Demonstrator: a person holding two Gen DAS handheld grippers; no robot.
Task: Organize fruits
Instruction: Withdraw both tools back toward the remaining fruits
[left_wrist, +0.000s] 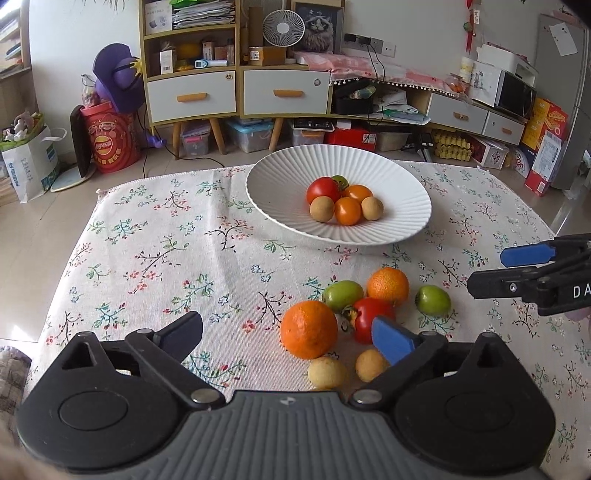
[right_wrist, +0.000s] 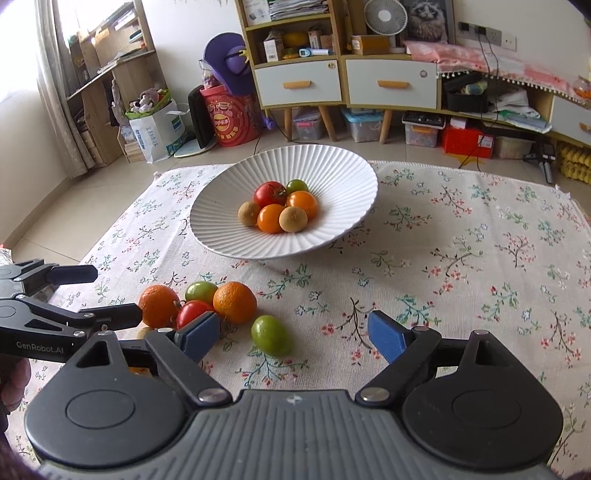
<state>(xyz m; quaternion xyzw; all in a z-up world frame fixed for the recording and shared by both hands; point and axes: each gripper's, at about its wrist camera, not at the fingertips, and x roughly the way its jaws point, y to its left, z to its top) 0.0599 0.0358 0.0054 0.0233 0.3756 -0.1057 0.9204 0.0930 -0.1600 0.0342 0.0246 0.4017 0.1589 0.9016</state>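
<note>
Both claws spread and empty over the loose fruit, bowl beyond.

We see the left claw released just short of the near orange, which sits between its jaws; the right claw is likewise released, nearest the lone green fruit. The bowl lies beyond the orange on the floral cloth; probably a low desk, in a cluttered room.

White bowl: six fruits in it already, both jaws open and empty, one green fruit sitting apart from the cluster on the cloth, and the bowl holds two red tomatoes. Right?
Not quite: the white bowl holds one red tomato, not two, as the right wrist view shows. The other red tomato lies in the cluster on the cloth. The rest stands.
</note>
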